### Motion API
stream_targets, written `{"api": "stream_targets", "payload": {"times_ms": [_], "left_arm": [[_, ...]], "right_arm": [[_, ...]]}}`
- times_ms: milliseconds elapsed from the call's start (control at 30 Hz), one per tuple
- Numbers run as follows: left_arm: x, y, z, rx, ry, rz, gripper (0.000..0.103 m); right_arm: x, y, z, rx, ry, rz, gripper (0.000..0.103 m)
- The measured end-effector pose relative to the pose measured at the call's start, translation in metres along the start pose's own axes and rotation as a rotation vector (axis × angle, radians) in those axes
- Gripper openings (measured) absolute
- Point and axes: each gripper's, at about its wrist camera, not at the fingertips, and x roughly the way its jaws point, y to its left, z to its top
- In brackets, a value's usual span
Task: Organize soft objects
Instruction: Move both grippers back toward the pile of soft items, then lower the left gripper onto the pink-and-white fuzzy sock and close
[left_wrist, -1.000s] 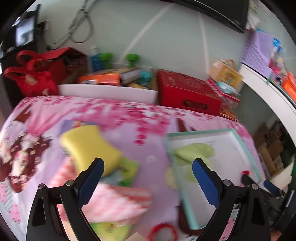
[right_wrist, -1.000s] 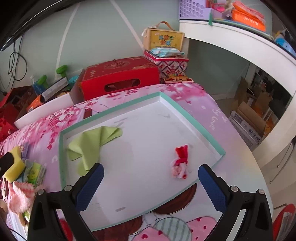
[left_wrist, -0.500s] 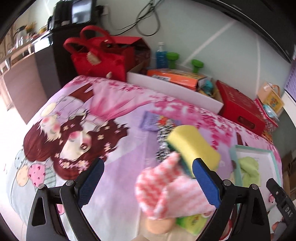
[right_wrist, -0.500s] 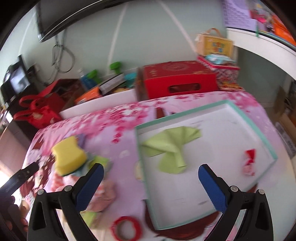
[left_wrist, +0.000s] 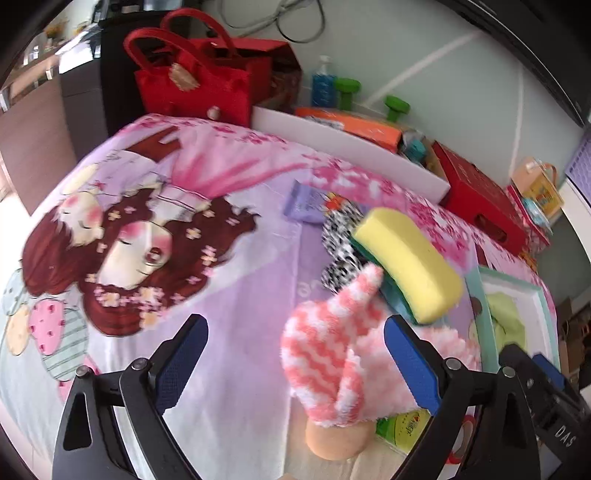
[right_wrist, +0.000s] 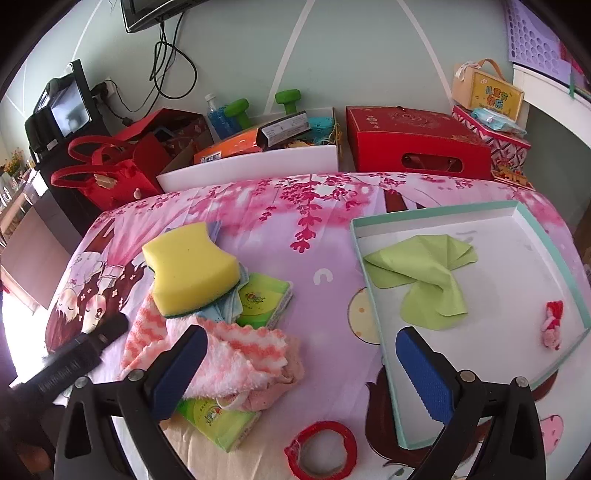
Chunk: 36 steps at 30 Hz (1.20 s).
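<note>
Towel (right_wrist: 221, 354) – pink-striped, heaped near bed's front edge under sponge (right_wrist: 192, 269). Left gripper (left_wrist: 295, 362) spread, right gripper (right_wrist: 299, 369) spread too, both empty. Pinch loose fold, lift clear – then tray (right_wrist: 373, 295).

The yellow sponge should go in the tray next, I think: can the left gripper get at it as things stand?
Probably yes. The yellow sponge lies on top of the pile, nothing covering it, and the left gripper is open. Only the pink striped cloth stands up in front, so approach from above.
</note>
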Motion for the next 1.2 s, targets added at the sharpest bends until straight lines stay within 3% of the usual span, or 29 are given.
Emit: {"api": "stream_targets", "payload": {"times_ms": [200,400,600,767,1200], "left_arm": [[0.023,-0.006,-0.005,0.009,0.084,-0.096,0.096],[0.03,-0.03,-0.014,0.149,0.12,-0.107,0.096],[0.029,-0.051,-0.021,0.244,0.132,-0.166,0.096],[0.027,-0.057,-0.021,0.241,0.133,-0.203,0.096],[0.034,-0.068,-0.02,0.172,0.116,-0.172,0.096]], "right_arm": [[0.002,0.0,0.002,0.004,-0.009,-0.01,0.103],[0.001,-0.013,0.003,0.046,-0.013,-0.035,0.103],[-0.001,-0.02,0.003,0.063,-0.019,-0.04,0.103],[-0.003,-0.027,0.003,0.084,-0.025,-0.045,0.103],[-0.008,-0.047,0.004,0.143,-0.036,-0.065,0.103]]}}
